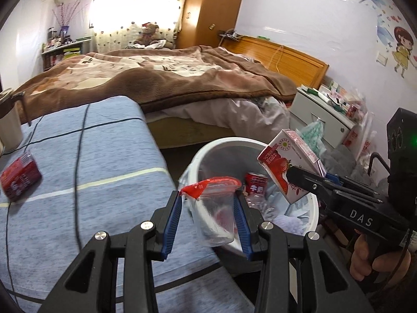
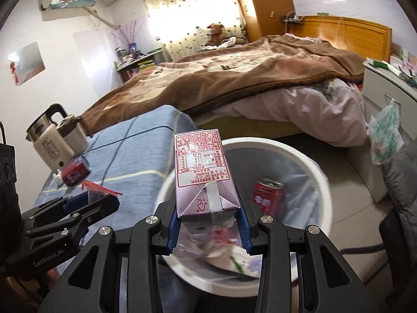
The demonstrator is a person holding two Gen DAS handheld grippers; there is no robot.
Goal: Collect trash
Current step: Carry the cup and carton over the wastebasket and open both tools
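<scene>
My left gripper (image 1: 209,203) is shut on a clear plastic cup (image 1: 216,216) with a peeled red foil lid and holds it over the near rim of the white trash bin (image 1: 224,142). My right gripper (image 2: 208,215) is shut on a pink strawberry milk carton (image 2: 202,172) and holds it above the same bin (image 2: 294,150). The carton also shows in the left wrist view (image 1: 289,164), held by the right gripper (image 1: 292,173). A red can (image 2: 268,193) and crumpled wrappers lie inside the bin. The left gripper with the cup shows at the left of the right wrist view (image 2: 99,195).
A red snack packet (image 1: 19,176) lies on the blue striped table (image 1: 104,161), crossed by a black cable (image 1: 78,156). A kettle (image 2: 49,143) and a mug (image 2: 74,133) stand at its far edge. The bed (image 1: 156,78) lies behind, a white nightstand (image 1: 320,114) to the right.
</scene>
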